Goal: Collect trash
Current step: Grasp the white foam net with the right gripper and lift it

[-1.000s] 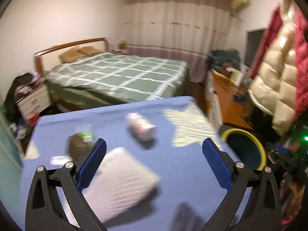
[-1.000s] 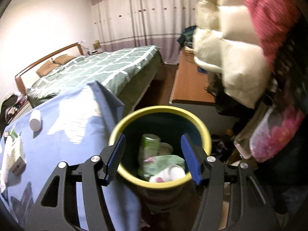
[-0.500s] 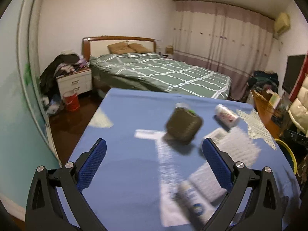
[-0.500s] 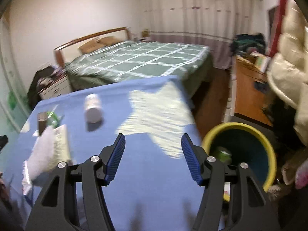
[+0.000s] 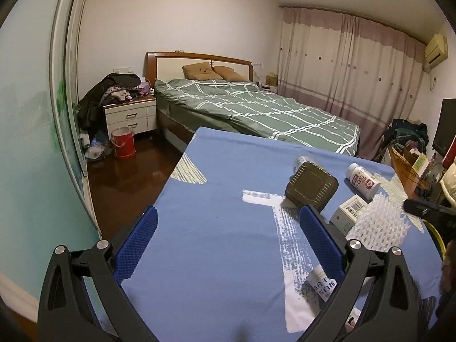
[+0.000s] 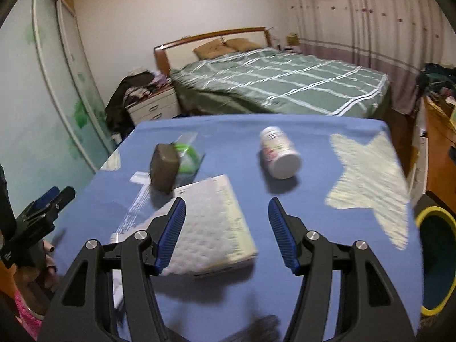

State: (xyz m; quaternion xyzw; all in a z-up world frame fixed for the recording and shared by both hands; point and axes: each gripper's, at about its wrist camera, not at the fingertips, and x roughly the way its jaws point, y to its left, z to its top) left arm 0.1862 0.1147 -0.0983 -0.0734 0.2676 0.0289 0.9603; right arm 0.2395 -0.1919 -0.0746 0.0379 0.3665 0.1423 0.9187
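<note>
Trash lies on the blue tablecloth [image 5: 216, 228]. In the left wrist view: a dark square tin [image 5: 311, 185], a white pill bottle [image 5: 362, 181], a small barcode box [image 5: 349, 213], a white bubble mailer [image 5: 380, 226] and a white tube [image 5: 320, 282] by the right finger. My left gripper [image 5: 228, 242] is open and empty over bare cloth, left of the tin. In the right wrist view my right gripper [image 6: 226, 233] is open and empty above the bubble mailer [image 6: 211, 228], with the tin [image 6: 164, 164], a green-and-clear wrapper [image 6: 188, 155] and the pill bottle [image 6: 280, 152] beyond.
A yellow-rimmed bin [image 6: 437, 259] stands on the floor off the table's right edge. A green bed [image 6: 279, 79] lies behind the table. A nightstand [image 5: 131, 118] and a red bucket [image 5: 123, 143] stand at the far left. A wooden desk [image 6: 440, 142] is on the right.
My right gripper has swung from over the bin, leftward to above the table and the mailer. My left gripper has swung left, from over the mailer to the table's left part.
</note>
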